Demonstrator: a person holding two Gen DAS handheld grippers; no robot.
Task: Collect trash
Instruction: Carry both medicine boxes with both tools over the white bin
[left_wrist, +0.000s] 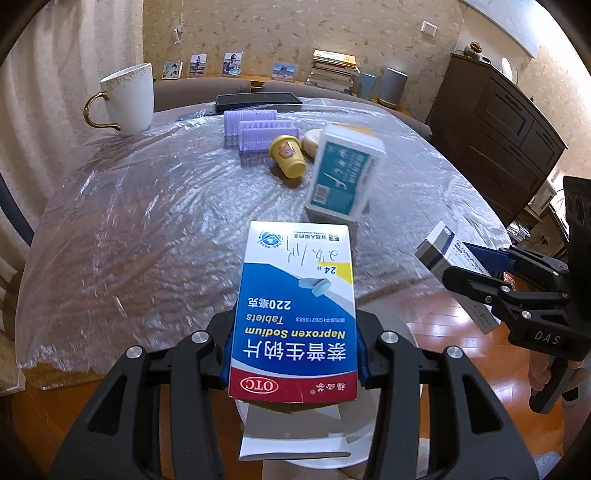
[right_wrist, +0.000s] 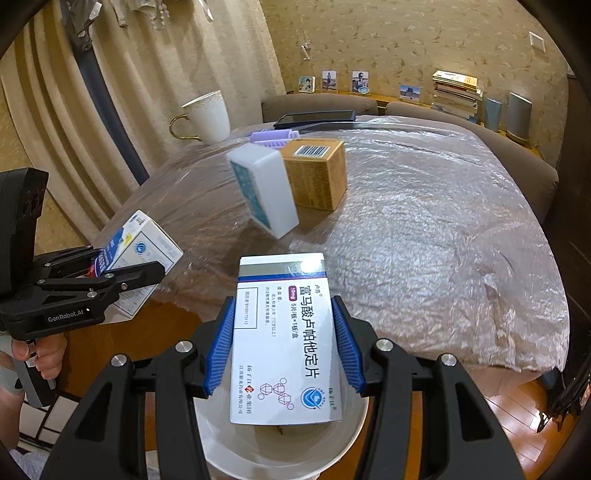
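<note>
My left gripper (left_wrist: 295, 350) is shut on a blue-and-white Naproxen tablet box (left_wrist: 295, 295), holding it over a round white bin (left_wrist: 364, 439) below the table edge. A white flap hangs from the box's near end. In the right wrist view my right gripper (right_wrist: 282, 332) is shut on a white medicine box (right_wrist: 284, 343) with a blue stripe, above the same white bin (right_wrist: 280, 454). Each gripper also shows in the other's view: the right gripper (left_wrist: 456, 262) with its white box (left_wrist: 436, 247), and the left gripper (right_wrist: 127, 262) with its blue-and-white box (right_wrist: 144, 240).
The round table (left_wrist: 147, 240) is covered in clear plastic film. On it stand a white mug (left_wrist: 129, 99), purple hair rollers (left_wrist: 255, 129), a tipped yellow cup (left_wrist: 290, 155), a teal-and-white box (left_wrist: 343, 177), a brown carton (right_wrist: 317, 173) and a black phone (left_wrist: 258, 99). A dark cabinet (left_wrist: 498, 140) stands at right.
</note>
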